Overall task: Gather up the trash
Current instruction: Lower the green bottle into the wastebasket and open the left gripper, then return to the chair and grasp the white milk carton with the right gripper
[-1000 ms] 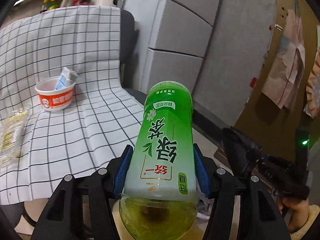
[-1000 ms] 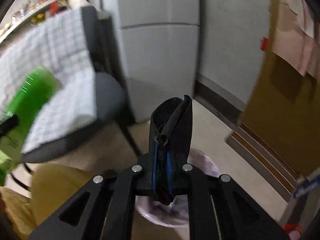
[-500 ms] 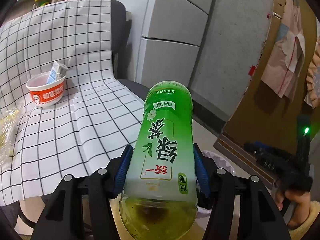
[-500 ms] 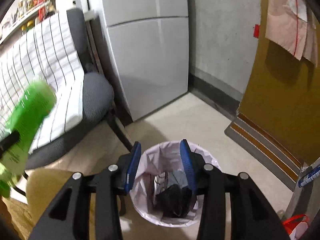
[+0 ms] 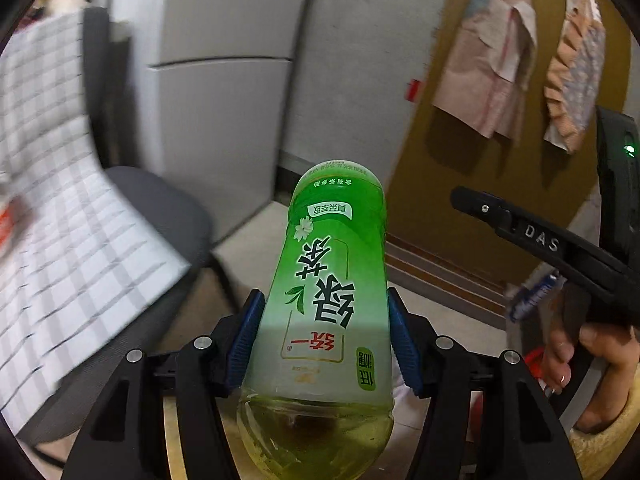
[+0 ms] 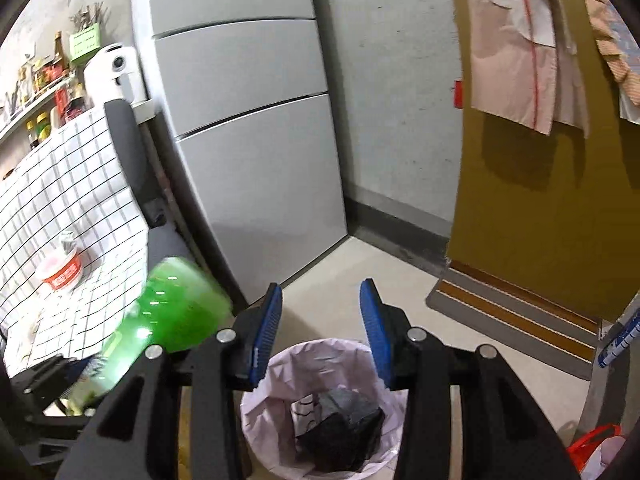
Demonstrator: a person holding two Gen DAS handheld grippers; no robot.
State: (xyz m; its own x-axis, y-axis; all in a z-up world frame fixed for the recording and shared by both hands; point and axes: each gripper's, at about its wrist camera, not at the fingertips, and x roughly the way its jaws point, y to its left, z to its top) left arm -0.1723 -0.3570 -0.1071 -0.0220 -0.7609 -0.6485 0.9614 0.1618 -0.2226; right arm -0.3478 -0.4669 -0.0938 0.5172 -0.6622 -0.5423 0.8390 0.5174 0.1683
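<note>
Holding the green tea bottle (image 5: 326, 304) is my left hand-held gripper (image 5: 326, 336), its blue pads pinching the label on both sides, the bottle's long axis running straight out along the fingers toward the middle of the left wrist frame, with a little liquid pooled at the near end. From the right wrist view the same bottle shows as a green blur at lower left (image 6: 168, 312), so it sits to the left of and above the lined trash bin (image 6: 256, 400), which stands on the floor at bottom centre of that frame with a black bag (image 6: 340, 424) already lying inside. My right hand-held gripper (image 6: 320, 320) hangs directly over the bin with its pads spread apart and nothing between them. I judge the bottle must travel rightward and down, tipping over the rim; the right gripper is nearer the bin and may need to clear out first. The noodle cup (image 6: 60, 272) waits on the checked cloth (image 6: 60, 200) at left.
</note>
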